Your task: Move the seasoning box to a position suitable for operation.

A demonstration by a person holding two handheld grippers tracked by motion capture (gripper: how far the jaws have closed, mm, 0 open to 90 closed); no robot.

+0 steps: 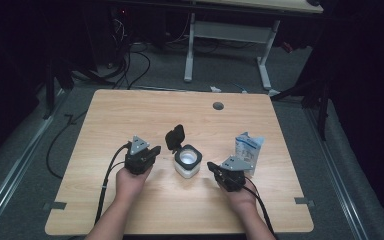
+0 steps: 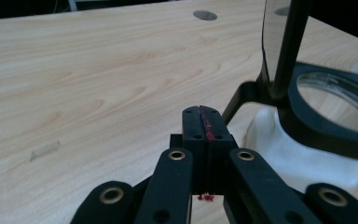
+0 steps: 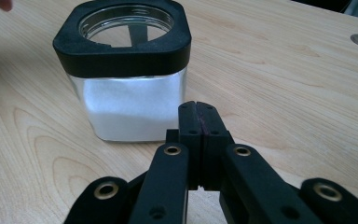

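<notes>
The jar (image 1: 187, 161) stands near the middle of the surface (image 1: 130, 110), a little toward the near edge, its hinged black lid (image 1: 175, 136) flipped up and leaning back, the mouth open. White powder fills roughly the lower part of the glass, as the right gripper view shows. A white and blue pouch (image 1: 248, 146) stands upright toward the right edge, just beyond the right tool (image 1: 211, 165). Both tools are pressed fully together with nothing between the jaws — the left tool (image 1: 154, 149) sits just left of the jar, the right one just right of it, neither touching it.

Judging from this, the opening step looks done; whether the powder has come from the pouch cannot be told, and closing the lid appears to remain.

Room is generous — the far half of the surface is bare apart from a small round grommet (image 1: 218, 106), and both side edges lie well apart from the hands.
</notes>
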